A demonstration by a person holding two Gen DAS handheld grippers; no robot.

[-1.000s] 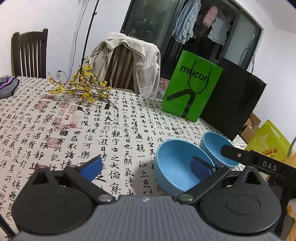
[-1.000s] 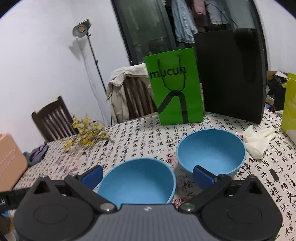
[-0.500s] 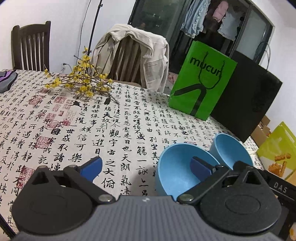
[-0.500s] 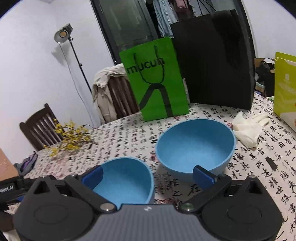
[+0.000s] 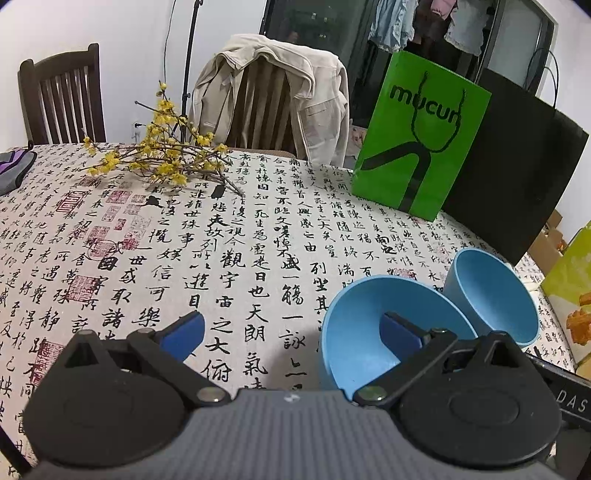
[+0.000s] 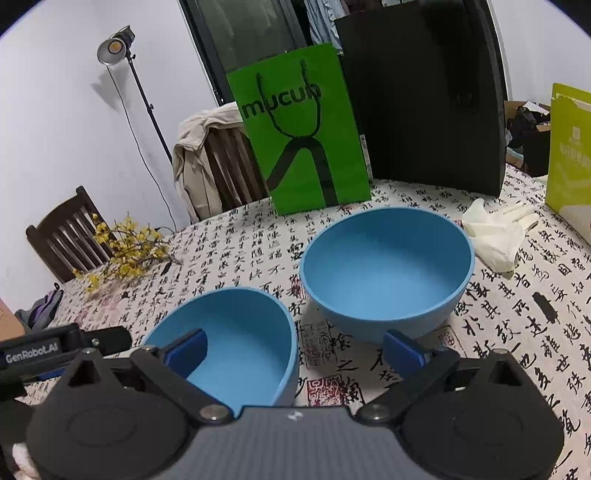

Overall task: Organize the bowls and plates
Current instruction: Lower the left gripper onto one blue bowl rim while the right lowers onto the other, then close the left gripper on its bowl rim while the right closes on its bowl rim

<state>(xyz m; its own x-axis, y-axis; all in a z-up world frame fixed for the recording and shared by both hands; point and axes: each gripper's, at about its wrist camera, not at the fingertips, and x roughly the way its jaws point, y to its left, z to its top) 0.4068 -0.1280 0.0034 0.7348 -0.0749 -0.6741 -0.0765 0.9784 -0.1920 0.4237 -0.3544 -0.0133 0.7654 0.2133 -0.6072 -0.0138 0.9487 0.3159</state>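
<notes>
While left view crops them | right view: 2 bowls, gloves.

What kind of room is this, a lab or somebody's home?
Most likely a home dining area. A beige jacket hangs over a dark wooden chair at a table under a calligraphy-print tablecloth, clothes hang behind the dark glass door, and a green paper shopping bag stands on the table.

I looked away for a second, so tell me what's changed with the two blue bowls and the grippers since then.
Both grippers closed in on the bowls. The left gripper now has its right finger inside the near bowl; the right gripper has its left finger in it. Neither has closed; both are open. Both bowls stay put, the far bowl untouched, as do the green bag and flowers.
</notes>
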